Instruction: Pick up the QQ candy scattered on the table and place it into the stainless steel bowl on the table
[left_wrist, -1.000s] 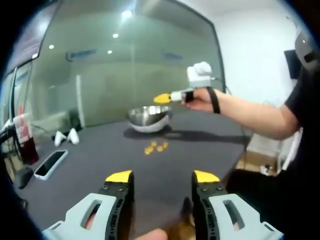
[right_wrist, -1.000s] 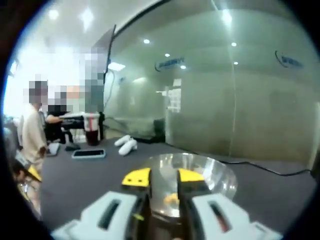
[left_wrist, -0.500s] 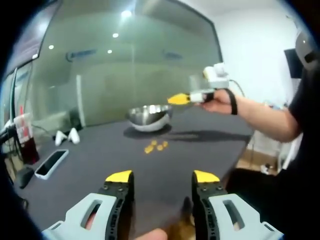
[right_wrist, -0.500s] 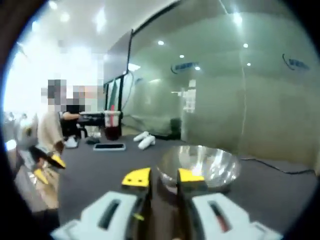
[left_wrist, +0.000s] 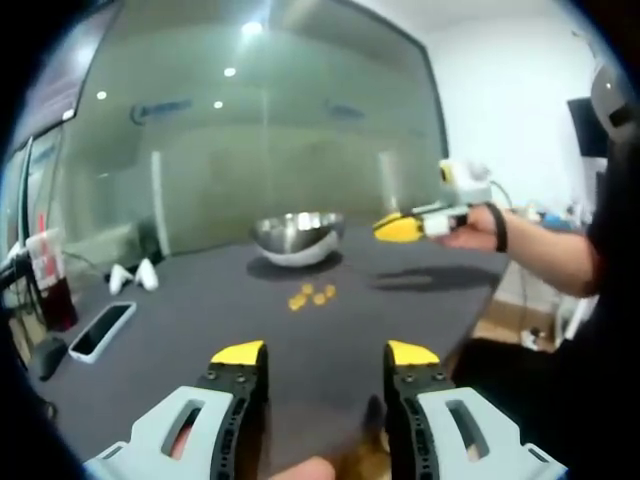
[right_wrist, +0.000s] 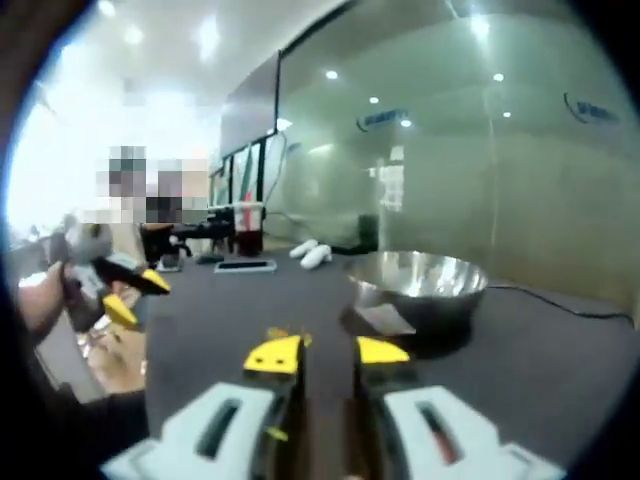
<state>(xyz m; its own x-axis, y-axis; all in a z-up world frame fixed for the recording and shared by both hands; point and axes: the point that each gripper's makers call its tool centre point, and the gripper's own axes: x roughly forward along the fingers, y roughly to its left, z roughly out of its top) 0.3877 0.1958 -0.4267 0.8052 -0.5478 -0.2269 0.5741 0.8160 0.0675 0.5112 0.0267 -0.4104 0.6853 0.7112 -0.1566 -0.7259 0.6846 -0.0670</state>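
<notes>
Yellow-tipped right tool (right_wrist: 327, 353) empty, level above table (right_wrist: 560, 370), beside steel bowl (right_wrist: 420, 285).

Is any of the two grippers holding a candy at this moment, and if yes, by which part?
Nothing is held. The left gripper is open over the dark table, empty between its jaws. The right gripper is also empty, its jaws slightly apart.

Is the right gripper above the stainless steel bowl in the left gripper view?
No, the right gripper is off to the right side of the stainless steel bowl, over the dark table.
</notes>
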